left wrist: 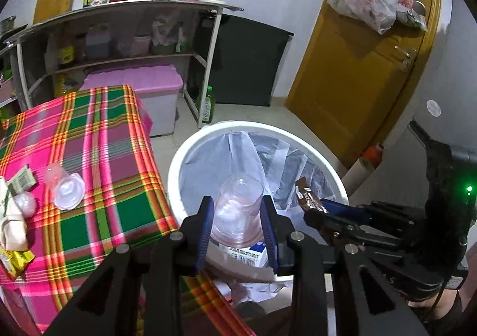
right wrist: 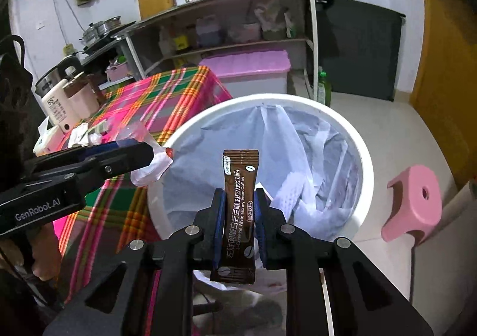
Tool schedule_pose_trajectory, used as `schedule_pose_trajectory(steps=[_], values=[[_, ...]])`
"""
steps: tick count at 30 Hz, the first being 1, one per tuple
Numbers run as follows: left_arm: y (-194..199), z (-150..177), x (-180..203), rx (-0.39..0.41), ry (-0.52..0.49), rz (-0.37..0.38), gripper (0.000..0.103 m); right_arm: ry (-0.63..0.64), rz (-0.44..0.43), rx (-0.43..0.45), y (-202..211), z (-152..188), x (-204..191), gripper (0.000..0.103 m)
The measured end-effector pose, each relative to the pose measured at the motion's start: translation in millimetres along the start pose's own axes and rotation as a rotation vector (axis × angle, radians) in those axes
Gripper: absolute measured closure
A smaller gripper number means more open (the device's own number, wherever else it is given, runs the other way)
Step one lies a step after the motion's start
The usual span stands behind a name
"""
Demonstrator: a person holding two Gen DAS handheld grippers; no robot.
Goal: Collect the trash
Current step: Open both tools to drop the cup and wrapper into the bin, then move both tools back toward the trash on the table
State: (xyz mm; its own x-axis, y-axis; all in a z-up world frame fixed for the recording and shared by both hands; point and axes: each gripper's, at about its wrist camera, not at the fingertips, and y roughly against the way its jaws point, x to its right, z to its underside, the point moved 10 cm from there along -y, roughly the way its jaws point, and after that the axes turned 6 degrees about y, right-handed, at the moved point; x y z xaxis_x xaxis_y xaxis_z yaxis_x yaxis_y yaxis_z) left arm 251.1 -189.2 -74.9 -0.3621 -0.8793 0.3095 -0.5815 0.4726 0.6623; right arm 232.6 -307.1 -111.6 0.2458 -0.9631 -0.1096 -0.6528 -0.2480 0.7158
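My left gripper (left wrist: 237, 218) is shut on a clear plastic cup (left wrist: 238, 211), held over the near rim of the white trash bin (left wrist: 176, 169), which has a white bag liner. My right gripper (right wrist: 238, 217) is shut on a brown coffee sachet (right wrist: 238, 211), upright over the bin's (right wrist: 365, 163) near edge. The sachet tip (left wrist: 308, 194) and right gripper also show in the left wrist view. In the right wrist view the left gripper (right wrist: 143, 151) holds the cup (right wrist: 149, 154) at the bin's left rim. More trash lies on the plaid tablecloth (left wrist: 98, 157): a clear cup (left wrist: 64, 187), wrappers (left wrist: 15, 217).
A shelf unit (left wrist: 119, 38) with bottles stands behind the table, a pink-lidded storage box (left wrist: 143, 88) beneath it. A yellow door (left wrist: 357, 68) with hanging bags is at right. A pink stool (right wrist: 414, 205) sits right of the bin. A kettle and bottle (right wrist: 59, 97) stand on the table.
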Motion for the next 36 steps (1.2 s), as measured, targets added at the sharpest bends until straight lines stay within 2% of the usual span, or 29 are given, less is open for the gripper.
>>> schedule_pose_trajectory(steps=[3, 5, 7, 9, 20, 36], values=[[-4, -1, 1, -0.005, 0.001, 0.003, 0.068, -0.014, 0.009, -0.017, -5, 2, 7, 0.082], [-4, -3, 0, -0.002, 0.007, 0.006, 0.060, -0.018, 0.017, -0.021, -6, 4, 11, 0.082], [-3, -3, 1, -0.001, 0.013, 0.016, 0.057, -0.018, 0.023, -0.020, -6, 4, 12, 0.075], [-2, -3, 1, 0.001, 0.013, 0.016, 0.057, -0.025, 0.023, -0.015, -6, 4, 12, 0.059], [26, 4, -10, 0.029, 0.056, 0.011, 0.057, -0.011, 0.040, 0.020, 19, -1, -1, 0.059], [85, 21, -43, 0.108, 0.095, -0.077, 0.057, 0.097, -0.015, 0.080, 54, -9, -67, 0.059]])
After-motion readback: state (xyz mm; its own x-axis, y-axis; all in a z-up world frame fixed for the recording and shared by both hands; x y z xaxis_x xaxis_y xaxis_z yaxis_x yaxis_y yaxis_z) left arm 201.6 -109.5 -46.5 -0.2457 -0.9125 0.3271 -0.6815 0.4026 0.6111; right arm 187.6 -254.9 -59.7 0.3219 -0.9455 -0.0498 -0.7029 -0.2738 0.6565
